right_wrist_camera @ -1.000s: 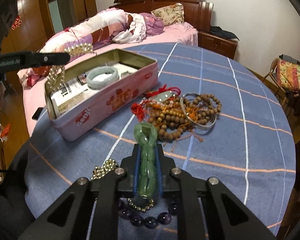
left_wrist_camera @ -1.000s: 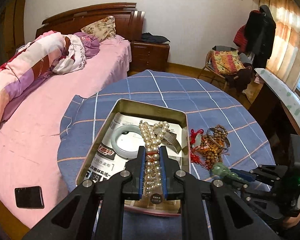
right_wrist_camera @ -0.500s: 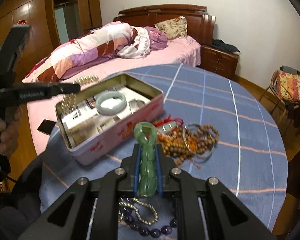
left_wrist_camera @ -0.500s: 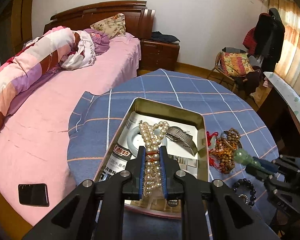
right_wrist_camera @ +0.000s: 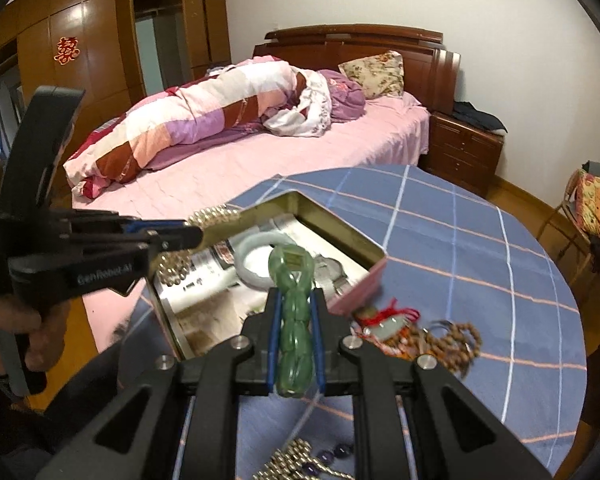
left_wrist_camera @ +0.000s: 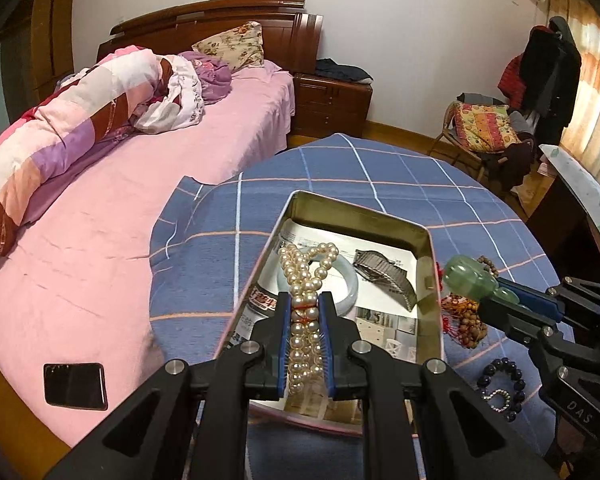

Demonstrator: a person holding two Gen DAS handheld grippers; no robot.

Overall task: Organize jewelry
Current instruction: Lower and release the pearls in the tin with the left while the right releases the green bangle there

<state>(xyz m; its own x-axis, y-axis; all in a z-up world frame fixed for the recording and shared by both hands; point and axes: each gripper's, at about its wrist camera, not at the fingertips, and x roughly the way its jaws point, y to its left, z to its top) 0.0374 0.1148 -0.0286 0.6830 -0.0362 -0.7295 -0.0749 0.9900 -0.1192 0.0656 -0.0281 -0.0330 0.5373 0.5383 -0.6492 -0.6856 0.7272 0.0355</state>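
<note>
Left gripper clamping the pearl necklace at lower centre, over the open tin; right gripper pinching the green jade bracelet at frame centre, above the tin's near corner.

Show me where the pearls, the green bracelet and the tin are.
pearls (left_wrist_camera: 304,280), left wrist view, strand above the pads
green bracelet (right_wrist_camera: 293,312), right wrist view, middle links
tin (left_wrist_camera: 360,212), left wrist view, far rim
</note>
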